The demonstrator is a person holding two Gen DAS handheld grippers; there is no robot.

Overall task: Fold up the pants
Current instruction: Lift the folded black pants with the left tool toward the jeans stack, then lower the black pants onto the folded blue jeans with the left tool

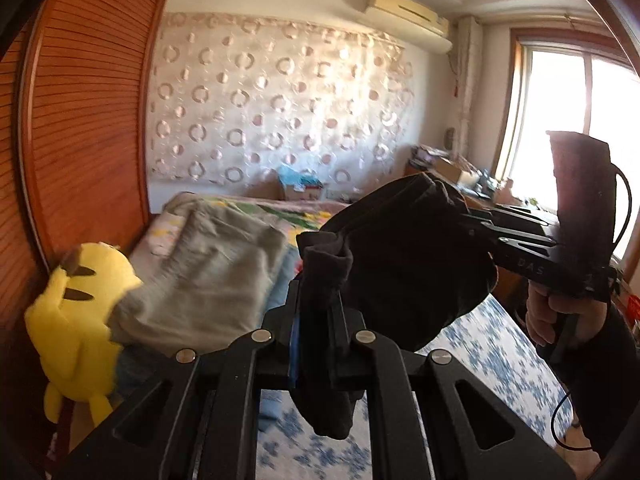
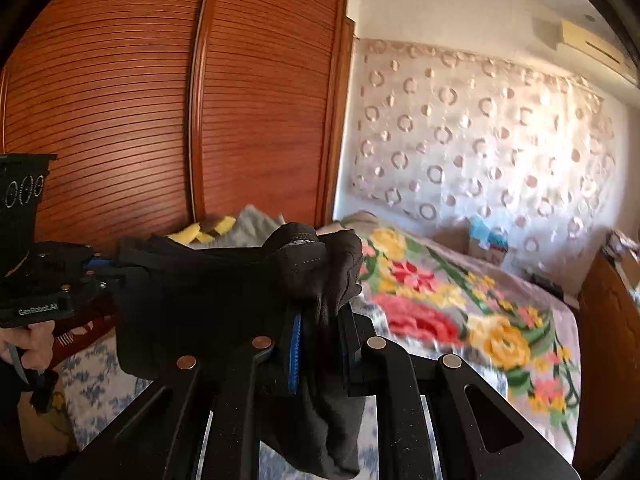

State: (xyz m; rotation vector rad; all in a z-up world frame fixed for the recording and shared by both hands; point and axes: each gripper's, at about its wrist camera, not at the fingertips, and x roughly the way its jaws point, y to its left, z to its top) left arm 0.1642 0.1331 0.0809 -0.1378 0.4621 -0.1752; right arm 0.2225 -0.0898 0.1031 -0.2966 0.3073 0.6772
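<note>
1. While both tools are raised over the bed (image 2: pixel 532 312), the black pants (image 1: pixel 404 256) hang bunched in the air between them, clear of the bedding.
2. Left gripper (image 1: pixel 318 304): its jaws are pressed together on one gathered end of the pants, cloth spilling below the fingers.
3. Right gripper (image 2: pixel 320 320): its jaws pinch the other end, by a stitched hem.
4. Folded grey clothes (image 1: pixel 208 276) lie near the bed's wardrobe-side edge, touching a yellow plush toy (image 1: pixel 76 320).
5. A floral blanket (image 2: pixel 460 312) covers the bed towards its far edge; a blue-patterned sheet (image 1: pixel 492 352) lies beneath the grippers.
</note>
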